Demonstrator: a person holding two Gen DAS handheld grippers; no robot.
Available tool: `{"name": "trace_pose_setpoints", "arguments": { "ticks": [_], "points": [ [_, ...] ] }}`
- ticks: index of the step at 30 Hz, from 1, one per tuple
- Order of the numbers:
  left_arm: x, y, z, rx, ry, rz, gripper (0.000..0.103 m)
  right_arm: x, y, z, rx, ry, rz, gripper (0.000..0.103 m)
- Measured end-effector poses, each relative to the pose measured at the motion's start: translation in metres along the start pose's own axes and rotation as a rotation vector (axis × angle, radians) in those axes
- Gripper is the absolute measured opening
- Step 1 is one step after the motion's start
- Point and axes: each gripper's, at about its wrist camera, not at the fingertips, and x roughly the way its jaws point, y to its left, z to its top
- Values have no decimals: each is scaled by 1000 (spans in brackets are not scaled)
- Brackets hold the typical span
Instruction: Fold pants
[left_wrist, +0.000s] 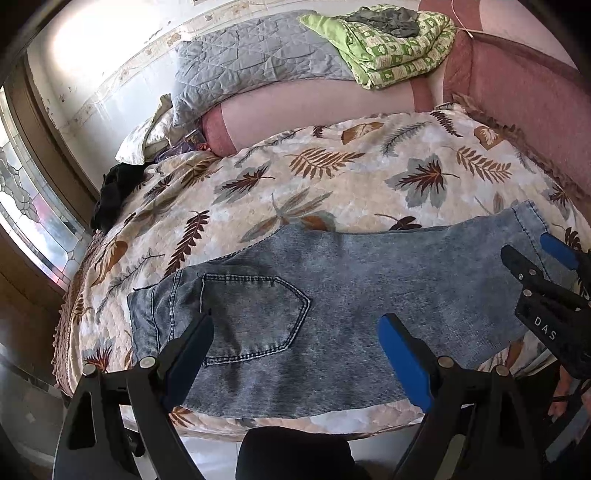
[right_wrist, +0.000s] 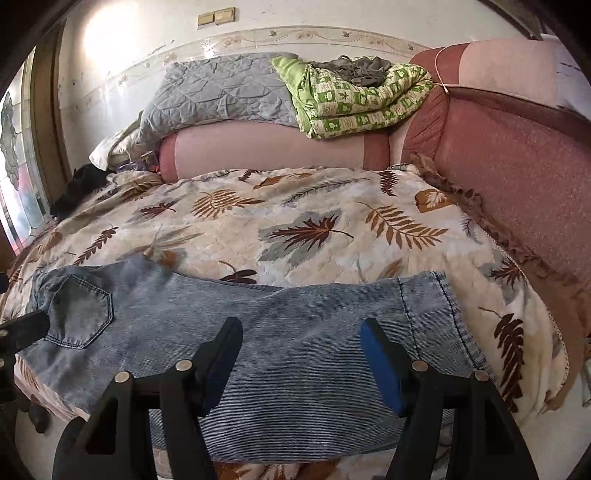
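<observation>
Light blue washed jeans (left_wrist: 332, 295) lie flat across the near edge of the bed, folded lengthwise, with the back pocket (left_wrist: 255, 317) and waistband at the left and the hem at the right. My left gripper (left_wrist: 295, 332) hovers open above the pocket end, nothing between its blue pads. In the right wrist view the same jeans (right_wrist: 280, 332) stretch from the pocket (right_wrist: 79, 317) at left to the stitched hem (right_wrist: 443, 310) at right. My right gripper (right_wrist: 301, 339) stands open over the leg part, apart from the cloth. Its black body (left_wrist: 554, 295) shows at the right of the left wrist view.
A leaf-patterned bedspread (left_wrist: 332, 177) covers the bed. At the back lie a pink bolster (right_wrist: 266, 151), a grey quilt (right_wrist: 218, 88) and a folded green blanket (right_wrist: 354, 99). A red padded headboard (right_wrist: 517, 166) runs along the right. A dark garment (left_wrist: 118, 192) sits by the window at left.
</observation>
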Motion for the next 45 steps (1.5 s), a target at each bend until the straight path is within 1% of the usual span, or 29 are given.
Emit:
{"name": "trace_pose_setpoints", "arguments": {
  "ticks": [20,45],
  "points": [
    [4,-6,-3,16,13,-7,91,2,-1,-1,-20,5,-31,70],
    [12,-12,-5,27,31,-15,91,1,-2,0,-38,-8,-31,70]
  ]
}}
